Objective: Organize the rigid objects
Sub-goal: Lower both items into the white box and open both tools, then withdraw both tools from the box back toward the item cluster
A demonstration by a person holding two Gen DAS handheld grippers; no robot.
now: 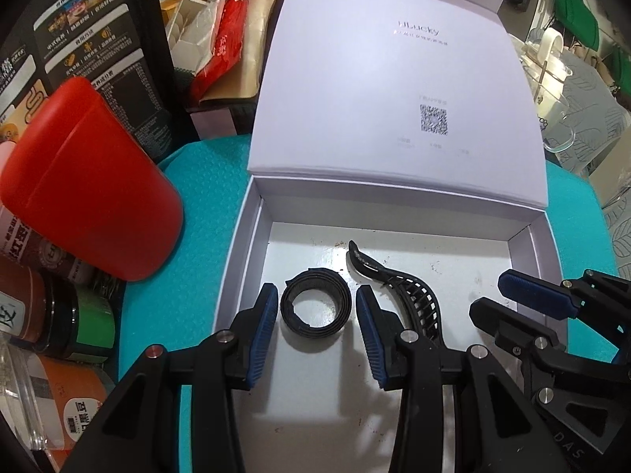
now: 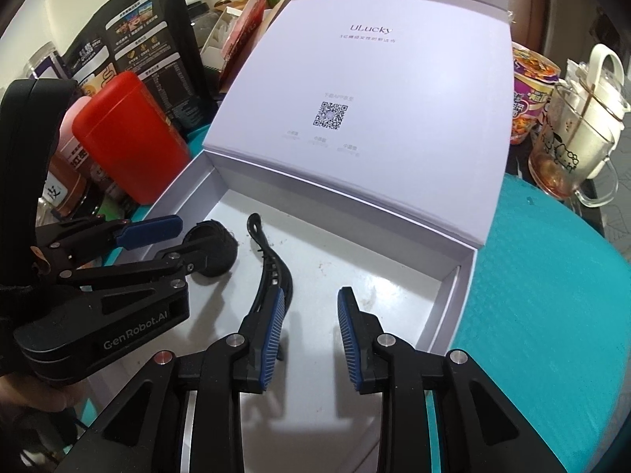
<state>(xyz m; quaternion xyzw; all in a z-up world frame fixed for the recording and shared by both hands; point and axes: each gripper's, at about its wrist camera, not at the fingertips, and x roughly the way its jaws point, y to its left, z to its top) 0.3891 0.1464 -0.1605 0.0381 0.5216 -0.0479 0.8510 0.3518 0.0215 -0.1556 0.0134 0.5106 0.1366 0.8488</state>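
Red tin (image 1: 94,181) at the left, black bag (image 2: 134,63) behind it. Glass mug (image 2: 572,157) and noodle cup (image 2: 528,98) at the upper right. Blue mat (image 2: 552,295) underneath.

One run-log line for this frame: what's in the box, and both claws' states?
box: lid up, holds black ring, black hair clip | left claw: open around ring, apart | right claw: open, empty, beside clip
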